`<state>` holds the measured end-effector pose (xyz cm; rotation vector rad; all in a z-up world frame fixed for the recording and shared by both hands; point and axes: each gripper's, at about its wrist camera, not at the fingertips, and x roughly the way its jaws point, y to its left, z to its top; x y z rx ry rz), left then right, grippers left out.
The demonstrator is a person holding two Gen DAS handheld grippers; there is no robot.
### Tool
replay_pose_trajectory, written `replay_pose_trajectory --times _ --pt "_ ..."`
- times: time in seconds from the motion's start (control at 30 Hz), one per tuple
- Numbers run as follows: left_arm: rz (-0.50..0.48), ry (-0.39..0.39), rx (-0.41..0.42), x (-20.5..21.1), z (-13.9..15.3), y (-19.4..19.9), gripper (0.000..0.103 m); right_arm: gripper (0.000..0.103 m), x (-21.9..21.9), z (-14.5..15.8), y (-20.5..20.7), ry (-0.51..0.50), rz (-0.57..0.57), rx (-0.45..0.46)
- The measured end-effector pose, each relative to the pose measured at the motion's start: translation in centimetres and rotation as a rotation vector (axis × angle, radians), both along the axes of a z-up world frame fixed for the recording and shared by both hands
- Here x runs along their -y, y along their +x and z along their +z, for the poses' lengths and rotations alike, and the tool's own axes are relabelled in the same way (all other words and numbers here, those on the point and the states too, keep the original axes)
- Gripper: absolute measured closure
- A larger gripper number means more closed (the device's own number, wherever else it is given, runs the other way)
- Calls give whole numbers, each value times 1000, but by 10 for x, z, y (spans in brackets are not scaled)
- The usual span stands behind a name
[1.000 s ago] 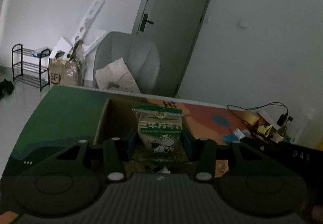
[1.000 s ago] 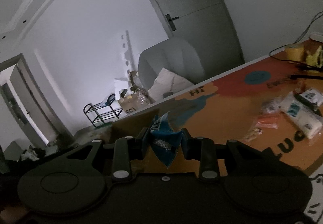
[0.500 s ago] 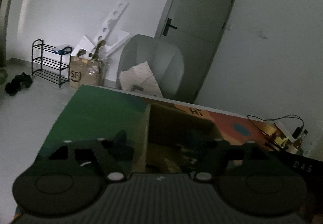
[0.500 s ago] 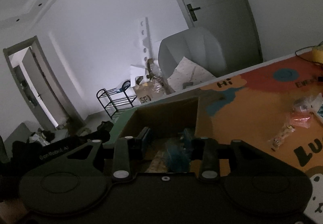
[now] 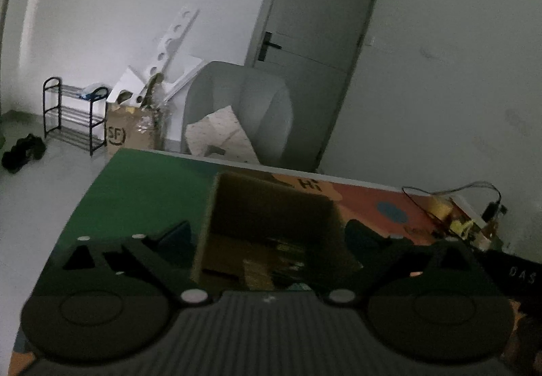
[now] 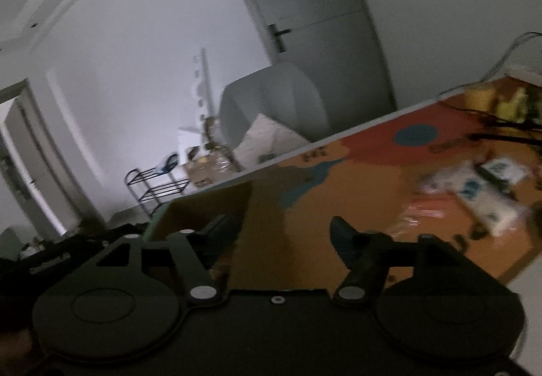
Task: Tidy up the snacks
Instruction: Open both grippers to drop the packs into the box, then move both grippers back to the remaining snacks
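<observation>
An open cardboard box (image 5: pixel 271 206) stands on the table, with dim snack packets (image 5: pixel 288 257) lying inside. My left gripper (image 5: pixel 271 240) is open and empty, its fingers spread either side of the box opening. My right gripper (image 6: pixel 284 233) is open and empty beside the same box (image 6: pixel 203 206). Several loose snack packets (image 6: pixel 474 193) lie blurred on the table at the right in the right wrist view.
The table wears a green and orange printed mat (image 5: pixel 142 186). Cables and small yellow items (image 5: pixel 450 216) sit at its far right edge. A grey armchair (image 5: pixel 250 111), a shoe rack (image 5: pixel 71 118) and a door (image 5: pixel 315 47) stand behind.
Both grippers have opened and let go: the green milk-candy packet and the blue packet dropped into the box. The right gripper has since swung right, toward the loose snacks.
</observation>
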<state>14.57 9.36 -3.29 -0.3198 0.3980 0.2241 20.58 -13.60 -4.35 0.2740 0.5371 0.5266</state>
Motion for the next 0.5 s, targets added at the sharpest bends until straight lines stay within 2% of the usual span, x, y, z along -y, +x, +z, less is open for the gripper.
replay_pose_trajectory --times 0.1,0.37,0.5 --pt "-33 -5 -4 14 -1 5 5 29 16 -3 0 -17 -41 6" --pt "-118 -5 -13 53 -1 18 4 3 55 -4 -3 -45 -112 57" --pt "-155 -3 -12 70 -2 22 4 0 74 -9 -3 -55 -130 67"
